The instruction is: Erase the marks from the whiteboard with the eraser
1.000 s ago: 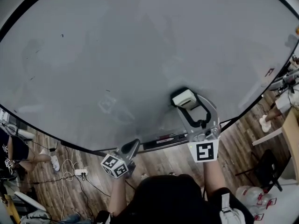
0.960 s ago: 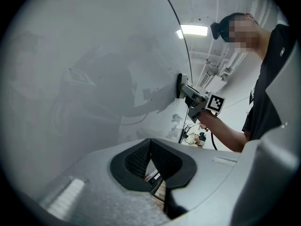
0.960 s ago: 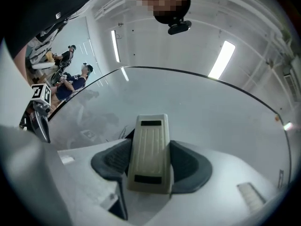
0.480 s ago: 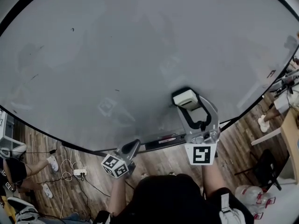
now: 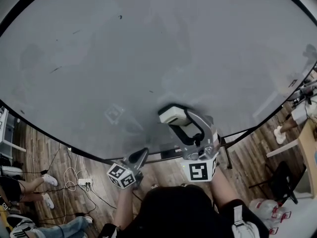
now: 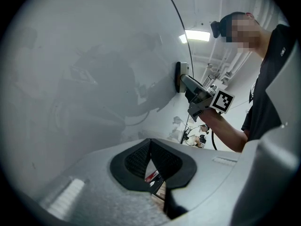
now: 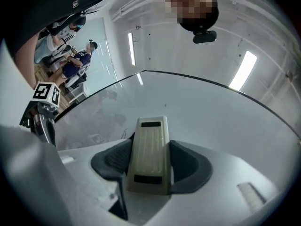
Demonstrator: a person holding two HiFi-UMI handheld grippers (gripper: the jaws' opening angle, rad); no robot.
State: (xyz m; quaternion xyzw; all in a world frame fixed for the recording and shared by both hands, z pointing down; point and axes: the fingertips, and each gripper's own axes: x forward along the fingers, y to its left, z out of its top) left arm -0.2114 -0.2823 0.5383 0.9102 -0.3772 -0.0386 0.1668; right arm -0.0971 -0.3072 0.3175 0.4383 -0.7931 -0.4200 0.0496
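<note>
- The whiteboard fills most of the head view, its grey surface smeared and cloudy
- The right gripper has its jaws clamped on the eraser, one dark pad against each long side of the pale block
- The eraser is pressed flat against the lower middle of the whiteboard, just above the board's bottom edge; the left gripper view shows it from the side, its face against the board
- The left gripper has its jaws pressed together with nothing between them, the ribbed pads meeting at the tips
- The left gripper is held low, below the board's bottom edge and apart from the board, to the left of the right one
- A few marks are on the board: a small dark spot near the top, a short stroke at the left, and a tiny dot above the eraser
- A faint square outline sits on the board left of the eraser; it may be a half-wiped drawing, though it is too pale to be sure
- Below the board lies a wooden floor, with loose cables and a white power strip at the left
</note>
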